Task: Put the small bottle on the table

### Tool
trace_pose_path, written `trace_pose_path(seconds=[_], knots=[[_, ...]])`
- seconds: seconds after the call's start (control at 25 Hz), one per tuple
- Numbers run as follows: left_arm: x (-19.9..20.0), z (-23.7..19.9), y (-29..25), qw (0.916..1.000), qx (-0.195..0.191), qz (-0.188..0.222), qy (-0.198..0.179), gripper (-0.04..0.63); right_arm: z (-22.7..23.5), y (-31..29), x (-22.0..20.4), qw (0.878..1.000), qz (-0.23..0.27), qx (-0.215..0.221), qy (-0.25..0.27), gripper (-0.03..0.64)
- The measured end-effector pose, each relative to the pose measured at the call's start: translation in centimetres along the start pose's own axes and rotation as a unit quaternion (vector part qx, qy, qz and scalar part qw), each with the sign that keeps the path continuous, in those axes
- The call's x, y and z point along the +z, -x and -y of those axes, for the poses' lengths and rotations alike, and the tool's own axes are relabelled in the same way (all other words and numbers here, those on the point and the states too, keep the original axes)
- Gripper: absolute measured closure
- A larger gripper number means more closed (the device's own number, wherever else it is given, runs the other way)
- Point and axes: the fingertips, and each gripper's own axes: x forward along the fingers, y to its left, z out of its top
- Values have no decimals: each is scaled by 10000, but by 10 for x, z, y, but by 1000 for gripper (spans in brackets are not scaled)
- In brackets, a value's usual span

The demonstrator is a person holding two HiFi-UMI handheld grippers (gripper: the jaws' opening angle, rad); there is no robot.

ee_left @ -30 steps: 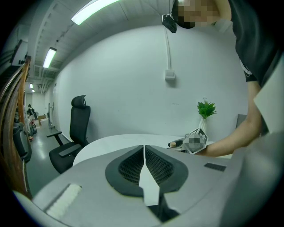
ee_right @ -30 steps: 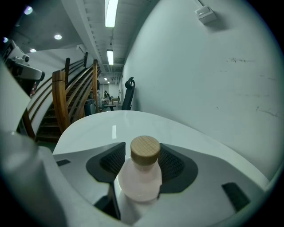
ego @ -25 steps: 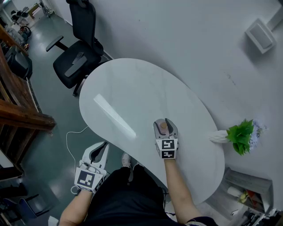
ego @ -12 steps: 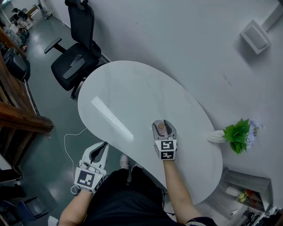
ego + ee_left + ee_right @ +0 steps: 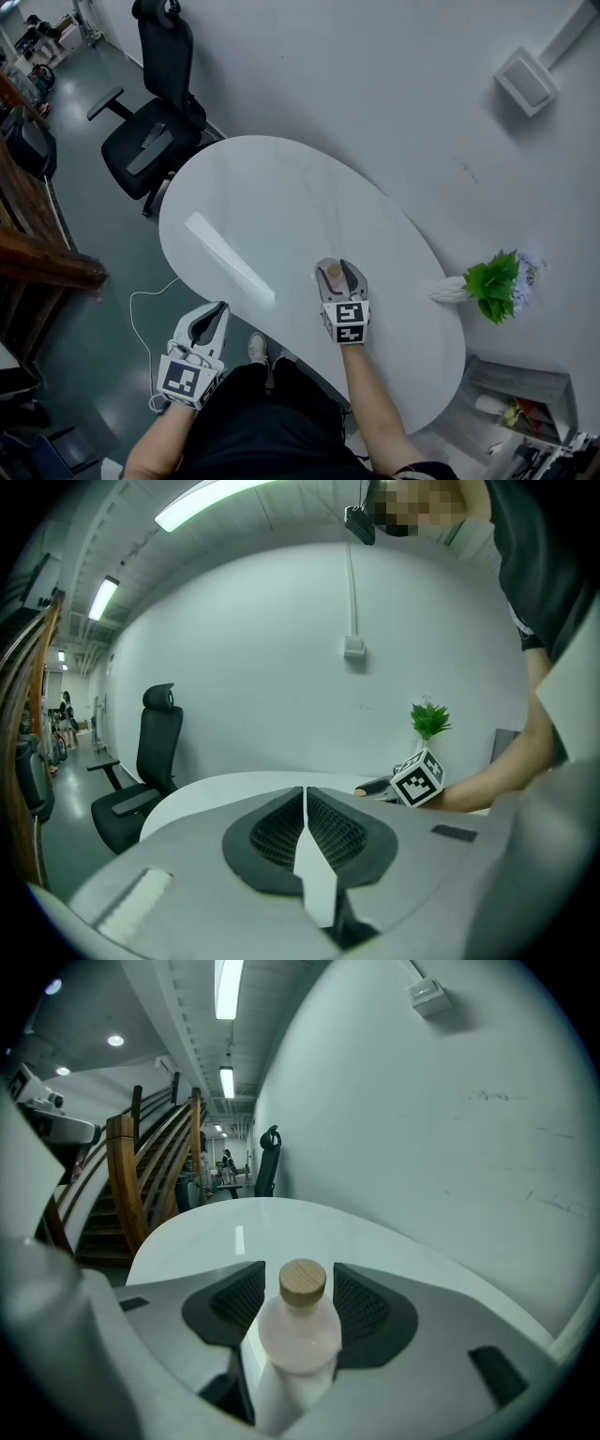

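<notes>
The right gripper [image 5: 300,1288] grasps the frosted, wooden-capped small bottle [image 5: 298,1335] over the glossy kidney-shaped table [image 5: 281,1227]; left gripper [image 5: 305,803] clenched.

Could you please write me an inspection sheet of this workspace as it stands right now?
Surface: white rounded table, top bare and glossy.
Job's things: small bottle with a wooden cap, upright between the right gripper's jaws above the table; contact with the top cannot be told.
Clutter: plant in a white vase at the table's wall-side edge.
Grippers: right gripper shut on the bottle; left gripper shut, empty, beside the table's near edge.
Cables: white cable on the floor.
Surroundings: black office chair, wooden staircase, wall box.
</notes>
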Motion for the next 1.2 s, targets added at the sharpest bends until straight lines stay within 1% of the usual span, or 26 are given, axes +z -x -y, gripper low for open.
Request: trace_pose_path(seconds=[0.16,0.4,0.64,0.72,0.76,0.88,1.0,1.08,1.2], knots=[[3,2,-1,9999,-26,63,77,581,2,7,2,10000,22,-60,-56,420],[5,6,-3,9998,-165,132,1,581,4,21,4,9998,18,-152,-137,420],[17,11,-9,9995,-267,170,-60,581,19,38,5,9983,61,-455,-357,422],[21,13,-12,9991,-321,271,-94,581,24,45,6,9976,72,-538,-428,430],[21,14,-13,9987,-367,336,-119,581,27,48,6,9973,67,-581,-455,442],[27,17,-15,9984,-420,358,-112,581,35,58,4,9960,36,-714,-544,530],[30,18,-17,9975,-473,497,-161,581,43,67,4,9943,43,-807,-697,579],[33,18,-17,9971,-485,563,-162,581,46,74,8,9938,100,-840,-722,598],[37,17,-15,9962,-515,673,-211,581,47,85,22,9939,267,-859,-637,609]])
